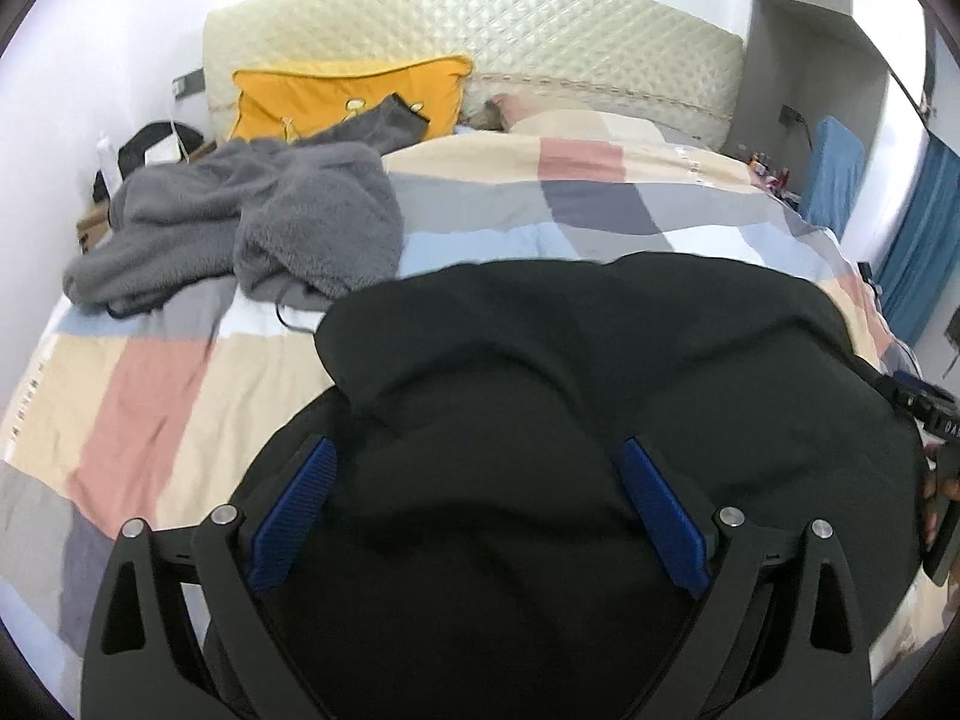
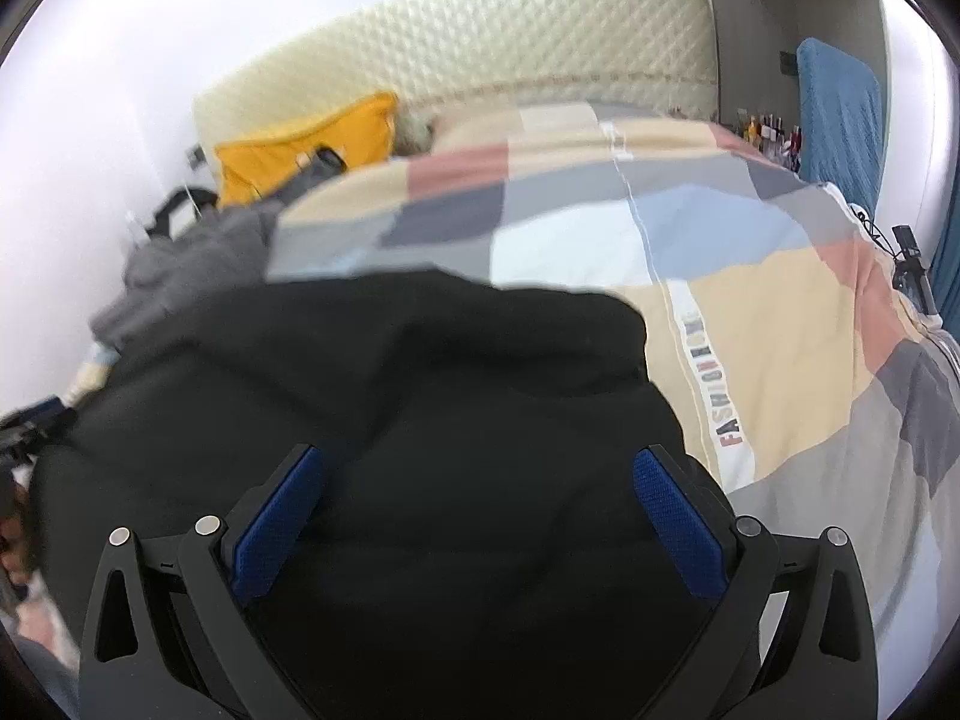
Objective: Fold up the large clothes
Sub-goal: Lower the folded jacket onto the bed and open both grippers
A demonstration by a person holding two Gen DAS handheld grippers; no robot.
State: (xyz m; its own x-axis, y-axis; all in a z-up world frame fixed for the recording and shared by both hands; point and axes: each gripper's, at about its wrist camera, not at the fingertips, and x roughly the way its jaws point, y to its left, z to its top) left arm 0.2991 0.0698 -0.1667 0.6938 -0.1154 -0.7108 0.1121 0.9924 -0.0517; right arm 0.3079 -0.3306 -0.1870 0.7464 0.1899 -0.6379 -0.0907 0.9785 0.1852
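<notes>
Garment: we see the black garment (image 1: 570,420) lying rumpled on the patchwork duvet (image 1: 150,396), under both tools.
Left gripper (image 1: 477,516): fingers spread wide, gripping nothing.
Right gripper (image 2: 480,519): likewise wide apart, empty.
Risk: we judge a pinch could catch duvet along with cloth, or only one layer, skewing the fold.
Nearby: the grey fleece (image 1: 258,222) sits well apart.

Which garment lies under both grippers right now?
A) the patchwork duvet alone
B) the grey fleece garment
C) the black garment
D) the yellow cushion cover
C: the black garment fills the space under the open left gripper and under the open right gripper, while the grey fleece garment lies crumpled farther up the patchwork duvet, near the yellow cushion.
</notes>
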